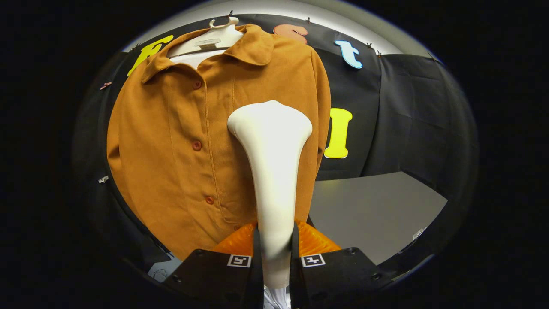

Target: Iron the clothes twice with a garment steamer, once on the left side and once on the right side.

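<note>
The gripper point(275, 246) has its two fingers closed tight on the handle of the garment steamer point(271, 163), one finger on each side, with no gap left. I think this firm hold is needed so that the head does not turn while it slides over cloth. The steamer rises straight ahead from between the fingers, and its wide head is in front of the chest of the shirt point(180, 146); I cannot tell if it touches the fabric or only comes very near. The head stands beside the row of buttons point(197, 145), on the half toward the table point(377, 210), so this pass seems to be for that side. The shirt hangs on a hanger point(213, 39) against the booth wall, which keeps the front flat and free for steaming. The table lies beyond, beside the shirt's lower edge.
</note>
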Motion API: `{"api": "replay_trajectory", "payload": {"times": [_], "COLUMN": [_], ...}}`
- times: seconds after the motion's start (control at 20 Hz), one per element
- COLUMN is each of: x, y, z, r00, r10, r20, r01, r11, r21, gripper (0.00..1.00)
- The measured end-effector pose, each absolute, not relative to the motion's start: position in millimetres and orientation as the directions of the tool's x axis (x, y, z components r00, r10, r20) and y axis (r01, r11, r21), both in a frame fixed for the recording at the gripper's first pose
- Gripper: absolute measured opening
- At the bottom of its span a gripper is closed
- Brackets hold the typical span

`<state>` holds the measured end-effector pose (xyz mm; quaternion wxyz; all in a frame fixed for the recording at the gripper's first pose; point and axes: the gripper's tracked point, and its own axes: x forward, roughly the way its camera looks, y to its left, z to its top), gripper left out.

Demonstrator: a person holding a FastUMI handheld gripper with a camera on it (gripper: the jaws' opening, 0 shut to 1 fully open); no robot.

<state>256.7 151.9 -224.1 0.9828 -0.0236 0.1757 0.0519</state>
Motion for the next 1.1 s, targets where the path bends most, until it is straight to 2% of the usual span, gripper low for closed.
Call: {"api": "replay_trajectory", "payload": {"times": [0.8,1.1], "x": [214,179], "y": [152,142], "z": [-328,-342], "r00": [0.858,0.839], "r10": [0.077,0.073], "r20": [-0.508,-0.539], "r01": [-0.131,-0.124], "r11": [0.989,0.99], "r21": [-0.071,-0.06], "gripper": [0.27,0.27]}}
